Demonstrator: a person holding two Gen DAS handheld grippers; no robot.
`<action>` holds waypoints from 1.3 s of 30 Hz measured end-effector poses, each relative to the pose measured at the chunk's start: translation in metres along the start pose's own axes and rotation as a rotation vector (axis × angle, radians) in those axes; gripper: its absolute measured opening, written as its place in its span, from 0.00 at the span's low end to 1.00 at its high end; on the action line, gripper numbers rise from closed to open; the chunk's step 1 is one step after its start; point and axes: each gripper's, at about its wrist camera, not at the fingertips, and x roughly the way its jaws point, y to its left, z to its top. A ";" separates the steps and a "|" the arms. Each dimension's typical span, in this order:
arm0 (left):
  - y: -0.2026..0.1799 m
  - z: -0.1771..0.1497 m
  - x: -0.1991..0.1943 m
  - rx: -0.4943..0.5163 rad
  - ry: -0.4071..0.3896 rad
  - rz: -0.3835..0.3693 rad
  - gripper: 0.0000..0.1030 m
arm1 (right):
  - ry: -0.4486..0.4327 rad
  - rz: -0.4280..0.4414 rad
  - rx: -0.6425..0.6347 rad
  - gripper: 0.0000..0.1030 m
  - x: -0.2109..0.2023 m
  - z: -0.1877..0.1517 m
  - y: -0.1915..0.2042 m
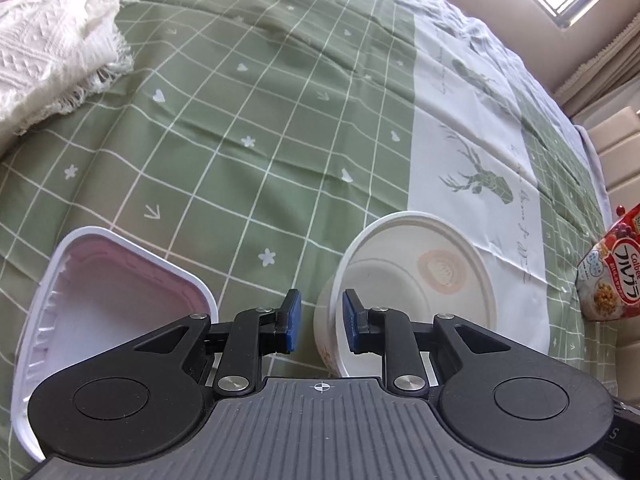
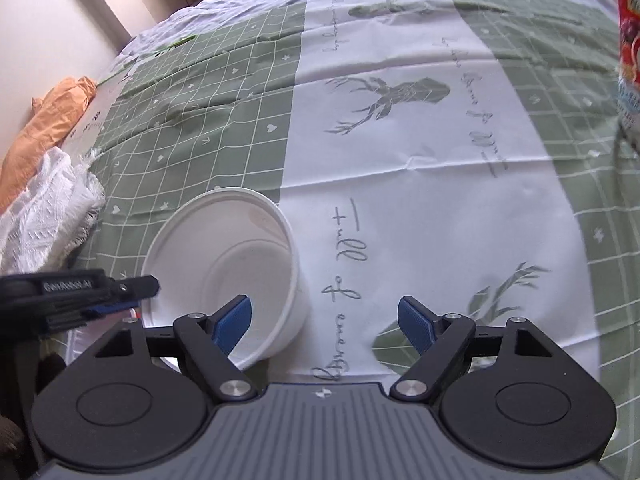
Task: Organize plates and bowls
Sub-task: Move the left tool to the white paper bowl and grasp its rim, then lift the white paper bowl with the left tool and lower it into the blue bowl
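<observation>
A white paper bowl (image 1: 416, 280) hangs tilted over the green checked cloth. My left gripper (image 1: 322, 318) straddles its near rim, one blue pad inside the bowl and one outside, shut on the wall. The right wrist view shows the same bowl (image 2: 224, 256) tipped with its mouth up and to the left, and the left gripper (image 2: 120, 300) reaching in from the left onto its rim. My right gripper (image 2: 326, 322) stands wide open just right of the bowl with nothing between its pads. A square white tray with a pink inside (image 1: 100, 280) lies to the left of the bowl.
The tablecloth (image 2: 400, 184) has a white band with deer prints. A red cereal bag (image 1: 612, 268) stands at the right edge, also the cereal bag (image 2: 630, 40). A white knitted cloth (image 1: 48, 40) and an orange cloth (image 2: 52, 112) lie at the left.
</observation>
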 end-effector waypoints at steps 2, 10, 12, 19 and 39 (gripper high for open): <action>0.004 -0.002 0.012 -0.002 0.029 -0.005 0.24 | 0.029 0.024 0.049 0.79 0.017 0.001 0.000; 0.015 -0.002 0.042 -0.029 0.075 -0.105 0.24 | 0.053 -0.001 0.088 0.76 0.064 0.010 0.009; 0.012 0.000 0.054 -0.023 0.103 -0.117 0.25 | 0.073 -0.001 0.096 0.69 0.076 0.015 0.008; -0.002 -0.004 0.065 0.014 0.121 -0.109 0.33 | 0.130 0.018 0.042 0.27 0.080 0.006 0.015; -0.154 -0.093 -0.052 0.367 0.175 -0.272 0.25 | 0.071 -0.023 0.062 0.25 -0.121 -0.058 -0.092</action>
